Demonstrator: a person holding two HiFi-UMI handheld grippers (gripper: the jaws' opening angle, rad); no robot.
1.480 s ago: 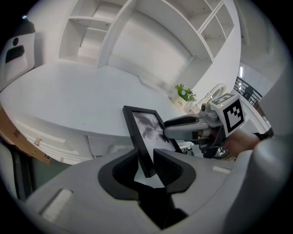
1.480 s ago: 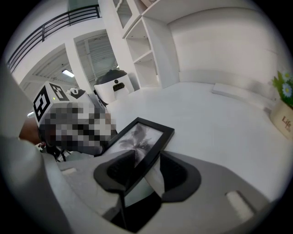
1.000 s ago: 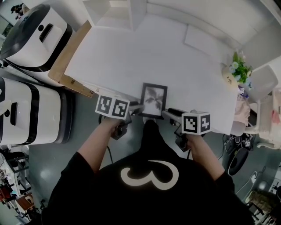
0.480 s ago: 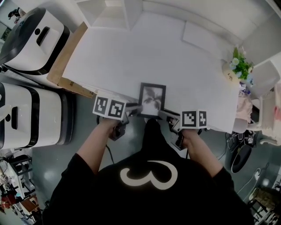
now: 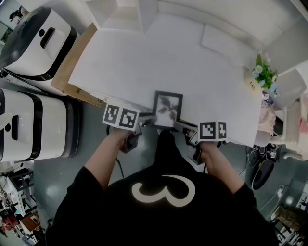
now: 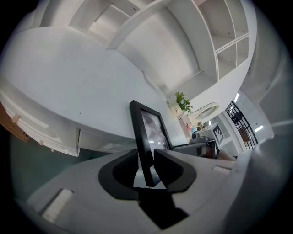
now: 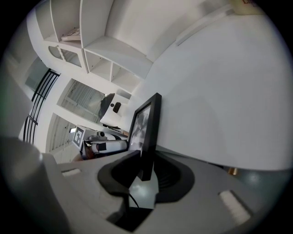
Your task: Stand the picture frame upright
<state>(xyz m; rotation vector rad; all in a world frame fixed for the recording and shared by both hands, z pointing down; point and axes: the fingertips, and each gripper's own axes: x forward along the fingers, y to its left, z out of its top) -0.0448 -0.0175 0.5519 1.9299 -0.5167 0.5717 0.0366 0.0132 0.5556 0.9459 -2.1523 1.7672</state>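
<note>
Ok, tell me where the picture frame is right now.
Head view, centre: the picture frame is at the near edge of the white table, its bottom corners between the jaws of the left gripper and right gripper, which have just been closing.

The jaws of both have just been closing, so the left gripper (image 5: 147, 119) now pinches the picture frame (image 5: 168, 108) at its 7 o'clock corner, and the right gripper (image 5: 180, 125), rolled and drawn inward, pinches its 5 o'clock corner.

A lab staged as a home is suggested: white shelving (image 5: 120, 10) beyond the left gripper (image 5: 148, 120), bulky white machines (image 5: 38, 38) to its left, cables (image 5: 251, 154) right of the right gripper (image 5: 181, 126).
</note>
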